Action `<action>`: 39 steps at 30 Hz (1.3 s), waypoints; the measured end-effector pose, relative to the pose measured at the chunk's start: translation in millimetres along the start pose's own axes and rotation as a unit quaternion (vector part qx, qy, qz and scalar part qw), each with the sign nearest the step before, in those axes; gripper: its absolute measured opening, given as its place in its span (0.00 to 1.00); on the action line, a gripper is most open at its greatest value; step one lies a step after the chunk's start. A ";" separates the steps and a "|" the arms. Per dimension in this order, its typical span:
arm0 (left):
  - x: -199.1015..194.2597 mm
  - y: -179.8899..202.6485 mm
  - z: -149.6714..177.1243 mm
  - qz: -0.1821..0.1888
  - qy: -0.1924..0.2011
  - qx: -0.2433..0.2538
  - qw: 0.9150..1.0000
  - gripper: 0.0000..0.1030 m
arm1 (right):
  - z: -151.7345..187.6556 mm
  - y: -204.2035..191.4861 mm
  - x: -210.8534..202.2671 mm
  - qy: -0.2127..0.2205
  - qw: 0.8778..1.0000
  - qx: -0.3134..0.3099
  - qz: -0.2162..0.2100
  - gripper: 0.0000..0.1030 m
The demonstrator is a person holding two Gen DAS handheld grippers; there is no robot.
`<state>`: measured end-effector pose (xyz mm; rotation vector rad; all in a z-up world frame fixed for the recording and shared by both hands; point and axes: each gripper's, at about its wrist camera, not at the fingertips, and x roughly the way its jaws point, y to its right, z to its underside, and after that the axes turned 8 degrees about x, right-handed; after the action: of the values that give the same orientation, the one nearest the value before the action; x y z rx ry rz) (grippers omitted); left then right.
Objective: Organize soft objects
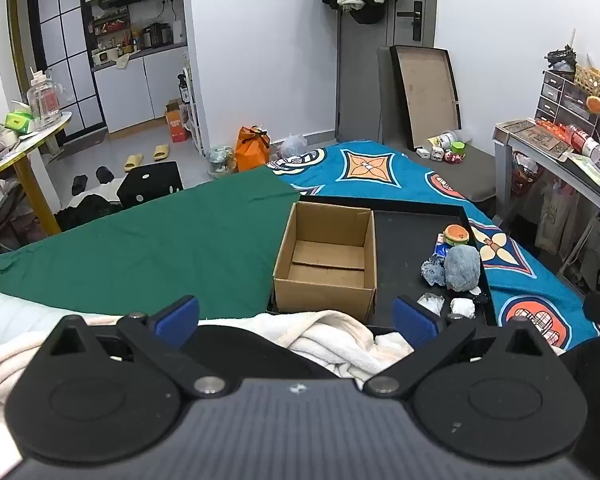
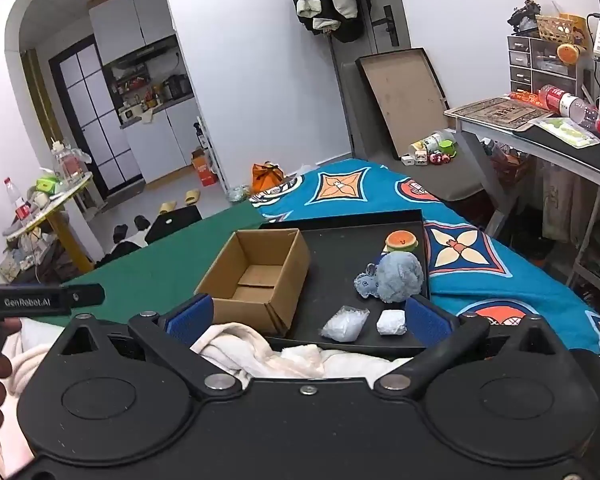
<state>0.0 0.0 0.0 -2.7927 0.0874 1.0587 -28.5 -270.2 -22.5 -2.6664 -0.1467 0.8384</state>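
Now, far left in the right wrist view, white "GenRobot.AI" lettering shows on the left claw (image 1: 296, 314), spread wide, gripping nothing. Next, the open brown cardboard box (image 2: 256, 276) on the black tray (image 2: 332, 280), then the fluffy grey-blue plush toy (image 2: 400, 276). Right claw (image 2: 308, 320) equally spread, empty.

White walls (image 1: 260, 60), pale tiled floor (image 1: 140, 148), kitchenette (image 1: 136, 40) behind a black-framed glass door (image 1: 60, 52), grey door (image 1: 412, 20), cluttered desk (image 2: 540, 132) at right.
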 end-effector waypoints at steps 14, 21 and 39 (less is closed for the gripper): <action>1.1 8.2 -0.5 0.009 0.001 0.017 1.000 0.99 | 0.4 3.6 0.7 -0.003 1.000 -0.004 0.021 1.00; 2.2 8.2 -1.0 0.010 0.001 0.016 1.000 0.99 | 0.0 2.7 -1.3 0.001 1.000 -0.007 0.025 1.00; 1.6 7.0 -0.1 0.010 0.004 0.020 1.000 0.99 | -2.5 2.2 0.3 -0.003 0.999 -0.011 0.032 1.00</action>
<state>0.5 -6.9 -1.9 -2.7656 0.1358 1.0384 -26.8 -272.9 -21.5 -2.7030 -0.0727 0.8683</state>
